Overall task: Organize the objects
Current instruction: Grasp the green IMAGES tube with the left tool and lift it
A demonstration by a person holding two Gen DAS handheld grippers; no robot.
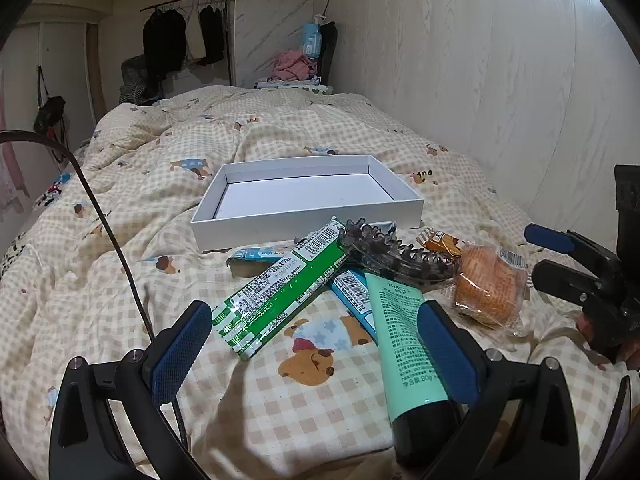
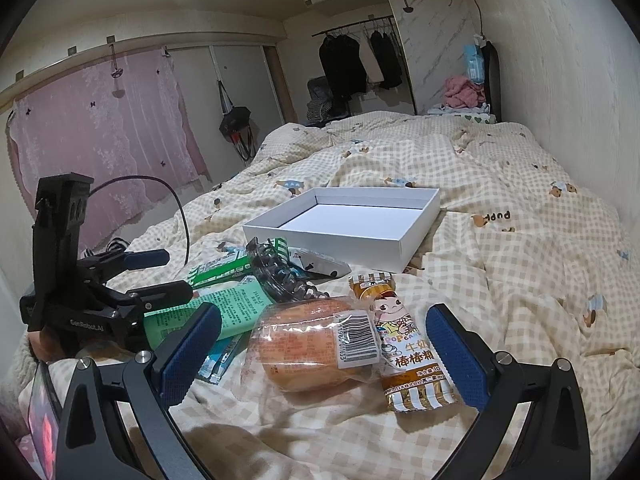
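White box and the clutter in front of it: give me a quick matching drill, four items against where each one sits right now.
Items:
1. white box
2. hair claw clip
3. mint tube
4. wrapped bun

Places:
A. between the right gripper's open fingers
B. beyond the pile, empty
C. on top of the pile, across the mint tube
D. beside the left gripper's right finger

Pairs: 1-B, 2-C, 3-D, 4-A
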